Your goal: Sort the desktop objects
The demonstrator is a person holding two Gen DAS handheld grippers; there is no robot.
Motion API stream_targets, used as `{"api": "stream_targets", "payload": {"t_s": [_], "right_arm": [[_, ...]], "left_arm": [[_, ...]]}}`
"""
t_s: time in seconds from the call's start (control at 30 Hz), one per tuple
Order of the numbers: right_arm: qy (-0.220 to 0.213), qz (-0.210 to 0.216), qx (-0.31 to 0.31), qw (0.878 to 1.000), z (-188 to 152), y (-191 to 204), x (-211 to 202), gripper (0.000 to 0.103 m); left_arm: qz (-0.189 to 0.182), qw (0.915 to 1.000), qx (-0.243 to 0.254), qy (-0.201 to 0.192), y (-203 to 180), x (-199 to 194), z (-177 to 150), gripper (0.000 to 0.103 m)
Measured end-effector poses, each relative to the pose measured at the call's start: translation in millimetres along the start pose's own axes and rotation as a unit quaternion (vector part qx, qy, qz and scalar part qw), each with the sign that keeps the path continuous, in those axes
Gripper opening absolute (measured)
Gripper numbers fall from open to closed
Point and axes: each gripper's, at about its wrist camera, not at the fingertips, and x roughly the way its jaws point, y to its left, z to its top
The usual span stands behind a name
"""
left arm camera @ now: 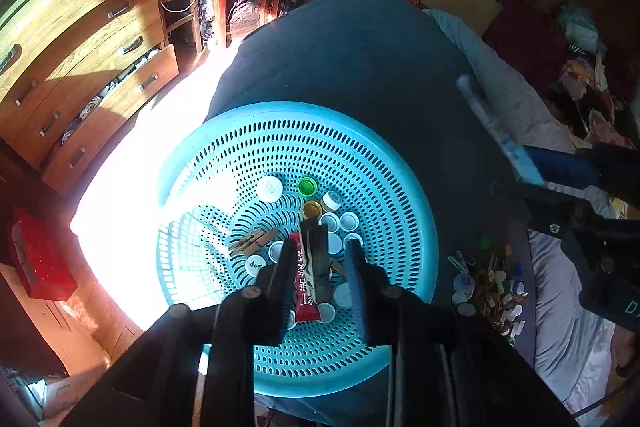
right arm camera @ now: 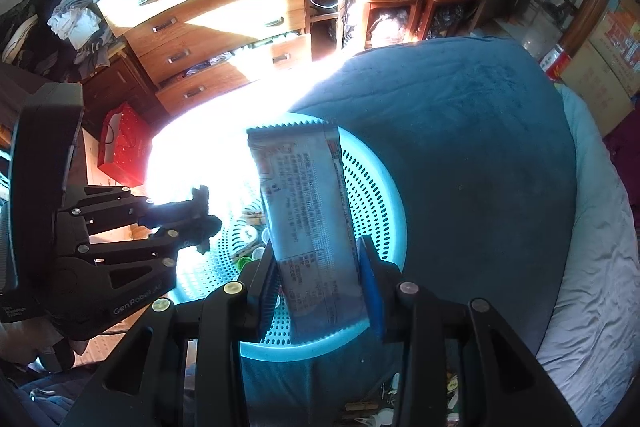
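Observation:
A round turquoise perforated basket (left arm camera: pixel 248 143) sits on a dark blue cloth and holds several bottle caps (left arm camera: pixel 269 189), wooden clothespins (left arm camera: pixel 252 242) and a red sachet (left arm camera: pixel 307 281). My left gripper (left arm camera: pixel 320 251) hangs over the basket, its fingers apart on either side of the sachet, not gripping it. My right gripper (right arm camera: pixel 320 267) is shut on a pale blue flat packet (right arm camera: pixel 304 211), held upright above the basket (right arm camera: pixel 384 195). In the left wrist view the packet (left arm camera: pixel 500 131) shows edge-on at the right.
A pile of clothespins, caps and small bits (left arm camera: pixel 492 287) lies on the cloth right of the basket. A wooden chest of drawers (left arm camera: pixel 80 47) stands at the left, with a red bag (right arm camera: pixel 124 147) on the floor. Grey bedding (right arm camera: pixel 592 267) lies to the right.

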Motion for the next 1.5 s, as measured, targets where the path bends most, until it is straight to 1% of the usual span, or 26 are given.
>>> {"api": "stream_targets", "payload": {"t_s": [0.03, 0.07, 0.2, 0.33, 0.57, 0.73, 0.77, 0.83, 0.9, 0.93, 1.0, 1.03, 1.07, 1.1, 1.13, 1.17, 1.2, 1.23, 1.27, 1.3, 1.33, 1.37, 1.4, 1.43, 1.47, 1.5], "right_arm": [[0.001, -0.004, -0.003, 1.000, 0.4, 0.5, -0.2, 0.037], [0.001, -0.008, -0.004, 1.000, 0.8, 0.9, -0.6, 0.037], [-0.006, -0.022, -0.006, 1.000, 2.8, -1.7, -4.2, 0.041], [-0.010, -0.030, -0.003, 0.999, 3.0, -3.7, -6.2, 0.048], [-0.019, -0.043, -0.001, 0.999, -0.2, -8.3, -13.4, 0.053], [-0.030, -0.055, 0.018, 0.998, -7.4, -21.7, -23.6, 0.054], [-0.035, -0.058, 0.024, 0.997, -9.1, -25.7, -29.1, 0.055], [-0.047, -0.071, 0.032, 0.996, -11.9, -33.2, -42.5, 0.069], [-0.059, -0.088, 0.033, 0.994, -16.2, -40.8, -56.7, 0.077], [-0.062, -0.092, 0.033, 0.993, -17.5, -43.9, -62.7, 0.078], [-0.066, -0.112, 0.028, 0.991, -22.3, -48.2, -74.6, 0.079], [-0.068, -0.120, 0.027, 0.990, -25.3, -51.1, -80.2, 0.081], [-0.070, -0.127, 0.026, 0.989, -29.1, -54.4, -85.9, 0.081], [-0.071, -0.132, 0.026, 0.988, -33.7, -57.2, -91.1, 0.082], [-0.069, -0.136, 0.026, 0.988, -39.2, -60.5, -95.4, 0.083], [-0.064, -0.140, 0.026, 0.988, -44.9, -63.5, -98.7, 0.083], [-0.059, -0.145, 0.025, 0.987, -51.5, -66.9, -102.1, 0.083], [-0.056, -0.150, 0.023, 0.987, -58.3, -69.6, -105.7, 0.083], [-0.054, -0.155, 0.020, 0.986, -64.9, -71.7, -109.1, 0.083], [-0.052, -0.161, 0.016, 0.985, -71.2, -73.8, -112.4, 0.085], [-0.053, -0.167, 0.012, 0.984, -76.3, -74.1, -116.4, 0.089], [-0.055, -0.171, 0.008, 0.984, -81.4, -74.7, -120.3, 0.090], [-0.054, -0.174, 0.006, 0.983, -85.5, -74.9, -123.4, 0.093], [-0.054, -0.175, 0.004, 0.983, -88.9, -75.4, -126.4, 0.093], [-0.055, -0.175, 0.005, 0.983, -91.8, -76.2, -129.7, 0.093], [-0.055, -0.175, 0.006, 0.983, -94.3, -77.6, -132.6, 0.093]], "left_arm": [[0.002, 1.0000, -0.001, -0.001, 0.4, 0.0, 0.1, 0.043], [0.004, 1.0000, -0.001, -0.004, 0.8, -0.2, 0.0, 0.045], [0.006, 1.0000, -0.004, -0.003, 3.8, 1.3, 1.1, 0.045], [0.007, 1.0000, -0.003, -0.004, 4.5, 2.0, 2.1, 0.045], [0.004, 1.0000, 0.004, 0.001, -2.1, 6.9, 1.6, 0.045], [0.001, 0.9998, 0.018, 0.006, -15.9, 9.3, 1.6, 0.045], [0.002, 0.9999, 0.015, 0.000, -18.7, 5.5, 2.4, 0.045], [0.002, 0.9989, 0.015, -0.043, -28.8, -18.2, 10.6, 0.045], [0.012, 0.9953, 0.033, -0.090, -44.0, -47.2, 28.8, 0.045], [0.016, 0.9929, 0.034, -0.113, -50.1, -58.8, 39.6, 0.046], [0.024, 0.9875, 0.031, -0.153, -60.7, -80.6, 65.0, 0.053], [0.030, 0.9850, 0.028, -0.168, -66.6, -89.5, 77.5, 0.055], [0.026, 0.9825, 0.021, -0.183, -73.0, -100.3, 90.3, 0.055], [0.006, 0.9798, 0.017, -0.199, -80.4, -112.5, 102.3, 0.056], [-0.027, 0.9765, 0.021, -0.213, -90.0, -123.5, 113.9, 0.057], [-0.078, 0.9727, 0.024, -0.217, -100.2, -135.2, 128.8, 0.057], [-0.137, 0.9675, 0.019, -0.212, -109.6, -149.9, 144.0, 0.057], [-0.200, 0.9579, 0.016, -0.205, -118.8, -158.3, 155.5, 0.061], [-0.272, 0.9438, 0.012, -0.187, -129.1, -163.9, 165.9, 0.071], [-0.333, 0.9287, 0.003, -0.164, -139.3, -164.4, 173.5, 0.073], [-0.377, 0.9149, -0.013, -0.145, -148.1, -162.3, 178.2, 0.073], [-0.413, 0.9015, -0.029, -0.125, -157.9, -158.6, 181.1, 0.073], [-0.440, 0.8905, -0.038, -0.108, -167.3, -153.8, 182.6, 0.073], [-0.457, 0.8835, -0.044, -0.094, -176.7, -149.6, 182.2, 0.073], [-0.465, 0.8806, -0.041, -0.081, -188.9, -144.9, 179.4, 0.073], [-0.469, 0.8800, -0.029, -0.068, -199.5, -141.6, 175.6, 0.073]]}}
